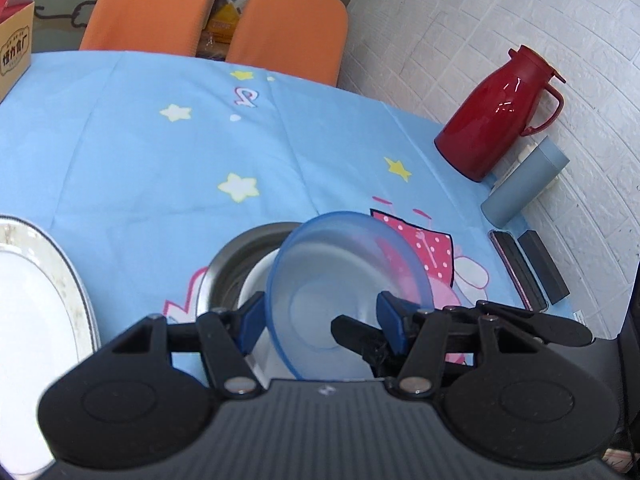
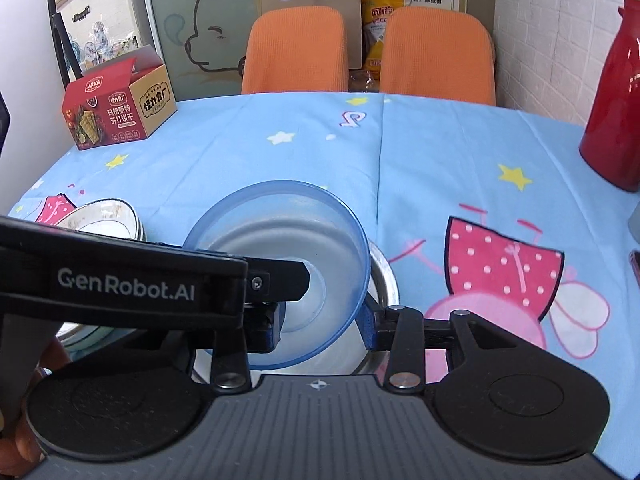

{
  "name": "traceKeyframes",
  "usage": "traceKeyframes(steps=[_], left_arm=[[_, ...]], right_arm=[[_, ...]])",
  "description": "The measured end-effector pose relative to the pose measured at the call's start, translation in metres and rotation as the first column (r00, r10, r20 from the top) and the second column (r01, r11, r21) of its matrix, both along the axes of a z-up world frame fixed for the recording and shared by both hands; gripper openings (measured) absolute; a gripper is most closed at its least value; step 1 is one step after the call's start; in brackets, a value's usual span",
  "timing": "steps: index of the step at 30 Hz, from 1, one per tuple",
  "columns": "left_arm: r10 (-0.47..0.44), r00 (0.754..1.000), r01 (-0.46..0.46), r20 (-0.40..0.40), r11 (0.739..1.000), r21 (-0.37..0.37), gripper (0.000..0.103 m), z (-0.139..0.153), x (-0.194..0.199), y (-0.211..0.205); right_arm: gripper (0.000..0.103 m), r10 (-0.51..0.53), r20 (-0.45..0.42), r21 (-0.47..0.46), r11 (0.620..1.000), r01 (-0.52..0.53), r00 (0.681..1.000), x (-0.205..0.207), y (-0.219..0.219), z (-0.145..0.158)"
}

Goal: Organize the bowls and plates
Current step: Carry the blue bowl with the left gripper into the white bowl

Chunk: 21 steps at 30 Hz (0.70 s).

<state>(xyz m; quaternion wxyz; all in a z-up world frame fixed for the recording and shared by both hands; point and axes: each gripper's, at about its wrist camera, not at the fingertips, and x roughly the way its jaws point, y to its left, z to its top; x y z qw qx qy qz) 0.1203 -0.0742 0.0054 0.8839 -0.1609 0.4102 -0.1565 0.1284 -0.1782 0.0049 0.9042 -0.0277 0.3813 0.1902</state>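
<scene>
A translucent blue bowl (image 1: 344, 276) is tilted over a steel bowl (image 1: 236, 264) on the blue tablecloth. My left gripper (image 1: 320, 320) has its jaws wide apart around the blue bowl's near rim. In the right wrist view the blue bowl (image 2: 280, 248) sits over the steel bowl (image 2: 384, 280). My right gripper (image 2: 320, 320) has one finger inside and one outside the blue bowl's rim, pinching it. The left gripper's body (image 2: 120, 280) crosses in from the left. A white plate (image 1: 36, 320) lies at the left. Stacked white bowls (image 2: 108, 220) stand behind the left gripper.
A red thermos jug (image 1: 492, 116), a grey-blue box (image 1: 524, 184) and dark flat items (image 1: 532, 272) stand along the right wall. A red snack carton (image 2: 116, 108) sits far left. Two orange chairs (image 2: 296, 52) stand behind the table.
</scene>
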Motion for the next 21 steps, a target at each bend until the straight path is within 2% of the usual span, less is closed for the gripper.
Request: traceKeyframes(steps=[5, 7, 8, 9, 10, 11, 12, 13, 16, 18, 21], left_arm=[[-0.001, 1.000, 0.001, 0.007, 1.000, -0.002, 0.065, -0.003, 0.002, 0.003], [-0.010, 1.000, 0.010, 0.015, 1.000, -0.015, 0.076, 0.000, 0.002, 0.005], [-0.012, 1.000, 0.012, 0.022, 1.000, -0.029, 0.087, 0.003, 0.000, 0.006], [-0.004, 0.999, 0.005, 0.033, 1.000, -0.029, 0.096, 0.007, -0.002, 0.008], [0.011, 0.999, -0.010, 0.051, 1.000, -0.016, 0.099, 0.012, -0.006, 0.009], [0.024, 0.996, -0.024, 0.090, 1.000, 0.000, 0.099, 0.018, -0.011, 0.011], [0.026, 0.992, -0.027, 0.125, 1.000, 0.006, 0.100, 0.024, -0.015, 0.013], [0.026, 0.989, -0.027, 0.149, 1.000, 0.003, 0.100, 0.029, -0.019, 0.016], [0.061, 0.974, -0.058, 0.217, 0.998, -0.021, 0.101, 0.037, -0.033, 0.027], [0.079, 0.967, -0.082, 0.244, 0.997, 0.003, 0.102, 0.035, -0.040, 0.030], [0.069, 0.969, -0.087, 0.237, 0.994, 0.063, 0.102, 0.025, -0.039, 0.031]], right_arm=[[0.066, 0.004, 0.012, 0.046, 0.999, -0.004, 1.000, -0.005, -0.009, -0.001], [0.068, -0.003, 0.036, 0.061, 0.998, 0.001, 0.999, -0.009, -0.015, 0.002], [0.069, -0.009, 0.052, 0.076, 0.997, 0.005, 0.999, -0.013, -0.018, 0.005], [0.076, -0.024, 0.074, 0.082, 0.997, 0.018, 0.997, -0.018, -0.021, 0.009], [0.083, -0.042, 0.104, 0.076, 0.996, 0.035, 0.994, -0.023, -0.024, 0.012], [0.087, -0.063, 0.143, 0.067, 0.996, 0.054, 0.988, -0.029, -0.027, 0.016], [0.099, -0.083, 0.181, 0.064, 0.995, 0.072, 0.980, -0.036, -0.030, 0.020], [0.103, -0.104, 0.220, 0.068, 0.994, 0.091, 0.970, -0.044, -0.033, 0.023], [0.103, -0.166, 0.286, 0.092, 0.985, 0.145, 0.944, -0.066, -0.037, 0.022], [0.103, -0.193, 0.292, 0.117, 0.979, 0.166, 0.937, -0.077, -0.037, 0.015], [0.103, -0.217, 0.258, 0.155, 0.971, 0.181, 0.942, -0.079, -0.037, 0.003]])
